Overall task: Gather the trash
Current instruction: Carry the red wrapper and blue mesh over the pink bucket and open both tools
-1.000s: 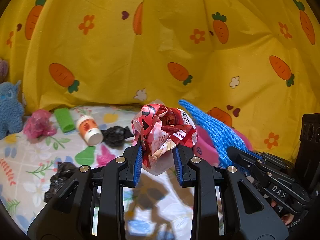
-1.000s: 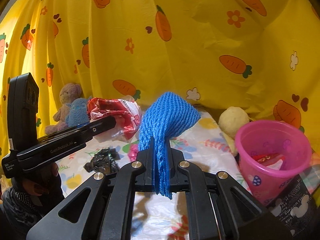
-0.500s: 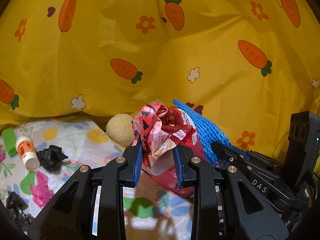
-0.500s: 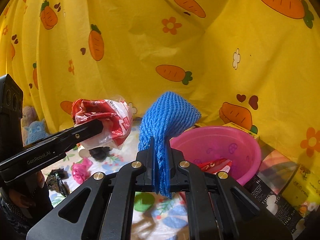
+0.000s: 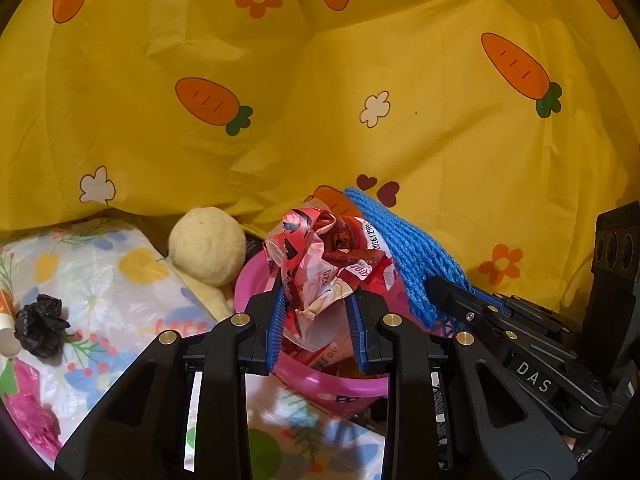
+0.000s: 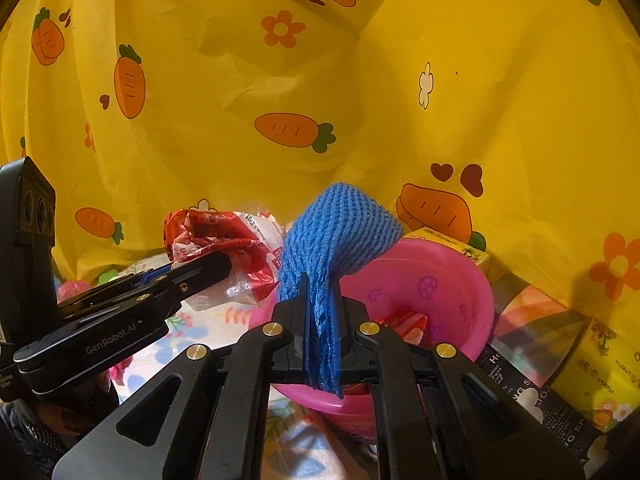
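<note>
Our left tool [image 5: 316,320] pinches a crumpled red wrapper [image 5: 324,264] above the pink bowl [image 6: 440,280]. Our right tool [image 6: 322,320] is pressed tight on a blue foam net [image 6: 340,232], held over the same bowl's near rim.

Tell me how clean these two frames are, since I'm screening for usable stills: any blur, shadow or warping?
Left wrist view: wrapper and left gripper sharp; tablecloth at bottom smeared, shadowed; corners vignetted black. Right wrist view: blue net and right gripper crisp; fisheye bows the curtain; bin evenly lit, no glare.
</note>
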`<state>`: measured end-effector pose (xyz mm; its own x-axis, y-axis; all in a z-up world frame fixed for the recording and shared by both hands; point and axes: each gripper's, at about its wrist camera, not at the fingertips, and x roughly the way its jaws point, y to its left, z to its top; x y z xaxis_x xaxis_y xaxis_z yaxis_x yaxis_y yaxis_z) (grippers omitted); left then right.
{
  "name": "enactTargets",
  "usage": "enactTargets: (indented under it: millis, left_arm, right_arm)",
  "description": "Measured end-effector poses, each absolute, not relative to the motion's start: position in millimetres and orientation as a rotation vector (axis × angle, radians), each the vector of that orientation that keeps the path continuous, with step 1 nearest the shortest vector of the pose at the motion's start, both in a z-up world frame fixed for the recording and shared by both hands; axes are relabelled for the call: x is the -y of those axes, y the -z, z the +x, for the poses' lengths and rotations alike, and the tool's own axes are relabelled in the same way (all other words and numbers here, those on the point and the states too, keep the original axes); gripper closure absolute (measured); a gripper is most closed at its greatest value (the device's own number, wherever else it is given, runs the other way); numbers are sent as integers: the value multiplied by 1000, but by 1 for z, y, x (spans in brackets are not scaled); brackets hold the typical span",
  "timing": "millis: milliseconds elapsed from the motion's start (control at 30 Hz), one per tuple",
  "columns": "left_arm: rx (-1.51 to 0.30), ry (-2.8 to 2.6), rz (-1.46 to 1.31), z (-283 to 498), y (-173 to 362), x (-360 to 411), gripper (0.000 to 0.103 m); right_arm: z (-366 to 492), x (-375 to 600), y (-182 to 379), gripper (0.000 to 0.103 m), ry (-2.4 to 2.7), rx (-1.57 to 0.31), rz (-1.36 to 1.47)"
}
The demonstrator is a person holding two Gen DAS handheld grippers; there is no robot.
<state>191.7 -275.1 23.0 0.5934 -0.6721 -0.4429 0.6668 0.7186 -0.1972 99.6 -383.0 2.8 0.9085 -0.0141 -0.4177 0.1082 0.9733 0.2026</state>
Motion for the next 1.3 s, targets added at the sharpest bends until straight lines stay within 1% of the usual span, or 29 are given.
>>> enactTargets:
  millis: [467,1167,1233,1300]
  left_arm:
    - [-554,828,-29,204,-6,294,76]
    - [-559,873,-40,210,4,296,75]
    - [-560,869,-37,209,5,297,72]
    - [-563,867,-37,210,6,298,72]
  right_arm:
    - [109,399,10,94,92,-452,241]
    - [110,408,17,94,109,-455,260]
    - [110,409,18,94,110,-453,263]
    - [110,409,18,94,112,-453,262]
